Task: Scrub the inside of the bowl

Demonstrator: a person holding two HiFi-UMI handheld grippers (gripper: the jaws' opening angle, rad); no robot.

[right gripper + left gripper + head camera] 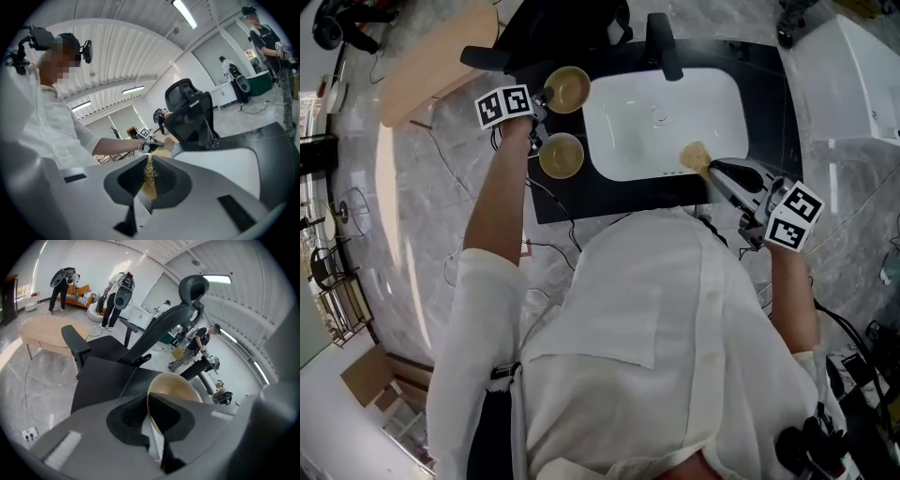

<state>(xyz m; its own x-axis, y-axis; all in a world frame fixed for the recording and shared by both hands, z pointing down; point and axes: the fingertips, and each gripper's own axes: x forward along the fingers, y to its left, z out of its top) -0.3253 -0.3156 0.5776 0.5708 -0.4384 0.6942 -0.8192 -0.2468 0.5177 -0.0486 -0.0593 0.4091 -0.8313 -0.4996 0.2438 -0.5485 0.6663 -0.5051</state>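
Observation:
In the head view my left gripper is shut on the rim of a tan bowl at the sink's far left corner. The left gripper view shows that rim pinched between the pads, with the bowl tilted and its inside facing the camera. A second tan bowl sits on the black counter just nearer me. My right gripper hangs over the white sink's near right edge. It is shut on a yellowish fibrous scrub pad, which is squeezed between the pads in the right gripper view.
A black faucet stands behind the sink. A black office chair is behind the counter, with a round wooden table to its left. Cables lie on the marble floor. People stand far off in the room.

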